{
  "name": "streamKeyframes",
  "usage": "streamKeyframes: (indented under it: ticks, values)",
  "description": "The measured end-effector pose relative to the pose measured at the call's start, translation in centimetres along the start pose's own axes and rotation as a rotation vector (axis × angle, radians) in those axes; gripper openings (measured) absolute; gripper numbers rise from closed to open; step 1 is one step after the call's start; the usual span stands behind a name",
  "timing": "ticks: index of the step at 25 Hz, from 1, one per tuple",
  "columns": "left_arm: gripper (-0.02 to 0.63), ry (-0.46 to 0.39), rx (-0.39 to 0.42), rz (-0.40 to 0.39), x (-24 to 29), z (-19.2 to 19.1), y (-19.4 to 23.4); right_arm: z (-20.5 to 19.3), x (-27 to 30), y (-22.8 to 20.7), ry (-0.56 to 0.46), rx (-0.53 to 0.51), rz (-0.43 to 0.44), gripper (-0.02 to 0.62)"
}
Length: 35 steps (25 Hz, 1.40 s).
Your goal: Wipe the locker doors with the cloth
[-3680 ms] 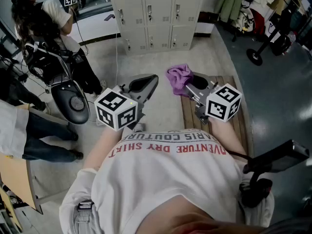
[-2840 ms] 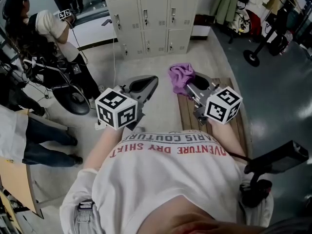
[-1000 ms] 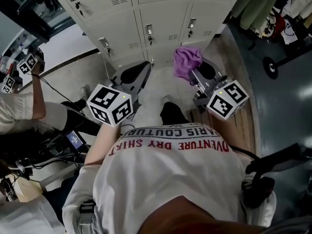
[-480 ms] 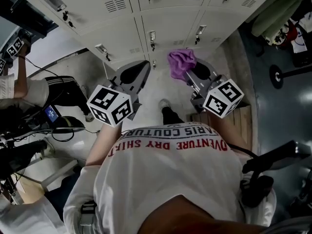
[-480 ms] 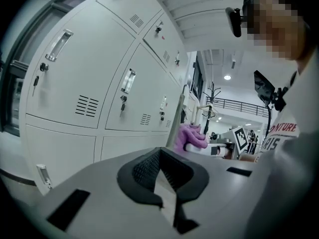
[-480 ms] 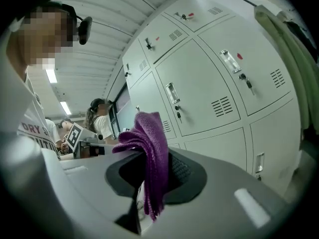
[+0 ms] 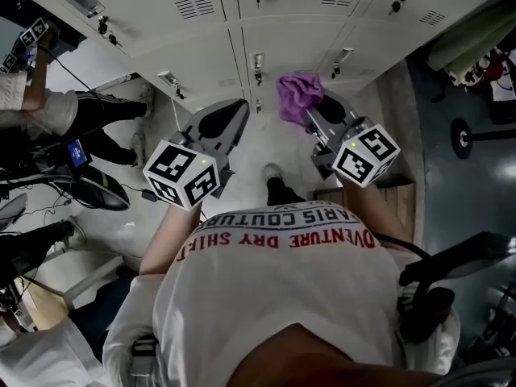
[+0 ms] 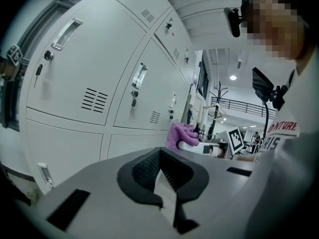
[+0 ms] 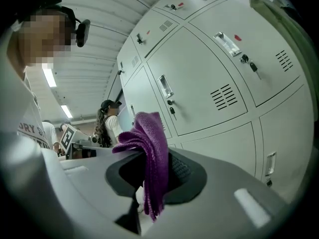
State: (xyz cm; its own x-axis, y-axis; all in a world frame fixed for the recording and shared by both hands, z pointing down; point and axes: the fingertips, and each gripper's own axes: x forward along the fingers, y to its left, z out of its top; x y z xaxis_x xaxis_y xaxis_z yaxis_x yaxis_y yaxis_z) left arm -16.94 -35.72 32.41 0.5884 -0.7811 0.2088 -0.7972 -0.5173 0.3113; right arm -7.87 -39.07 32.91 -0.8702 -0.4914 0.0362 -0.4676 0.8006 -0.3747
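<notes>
Two tongs face the locker doors [image 7: 282,47] from close in front. The right tongs [image 7: 313,113] pinch the purple cloth [image 7: 297,93], with its bunched end leading, probably so that it meets a door first. The left tongs [image 7: 230,115] are pressed together on nothing and held aside, clear of the wiping.
</notes>
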Motion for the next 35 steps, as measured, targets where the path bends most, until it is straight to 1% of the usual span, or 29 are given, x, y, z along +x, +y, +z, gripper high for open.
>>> streamKeyframes:
  ticks: [3,7,9,11,16,19,23,26,29,35]
  values:
    - [0.000,-0.006,-0.004,0.007,0.3,0.1,0.7,1.0,2.1,-0.9,-0.035,-0.018,0.005,0.057]
    - [0.000,-0.010,-0.001,0.019,0.8,0.2,2.0,1.9,5.7,-2.0,-0.070,-0.095,0.009,0.057]
    - [0.000,-0.012,-0.013,0.031,0.9,0.1,2.9,1.8,7.5,-3.0,-0.085,-0.118,0.000,0.057]
    - [0.000,-0.008,-0.030,0.046,1.0,-0.2,3.9,1.1,9.4,-4.2,-0.086,-0.112,-0.014,0.057]
    - [0.000,0.009,-0.057,0.078,1.4,-1.3,5.9,-3.0,13.9,-7.8,-0.012,-0.134,-0.060,0.058]
    - [0.000,0.025,-0.079,0.106,1.8,-2.3,7.3,-4.5,15.7,-9.5,0.004,-0.138,-0.098,0.057]
    - [0.000,0.035,-0.113,0.139,2.1,-3.3,9.0,-5.5,17.4,-10.8,0.008,-0.131,-0.127,0.057]
    - [0.000,0.034,-0.130,0.151,2.2,-3.6,9.6,-6.3,17.9,-11.6,0.026,-0.127,-0.139,0.057]
    - [0.000,0.039,-0.142,0.162,2.1,-4.0,10.2,-6.5,18.4,-12.4,0.022,-0.120,-0.157,0.057]
    - [0.000,0.043,-0.152,0.160,2.5,-4.3,10.5,-6.4,18.6,-12.7,0.007,-0.119,-0.172,0.058]
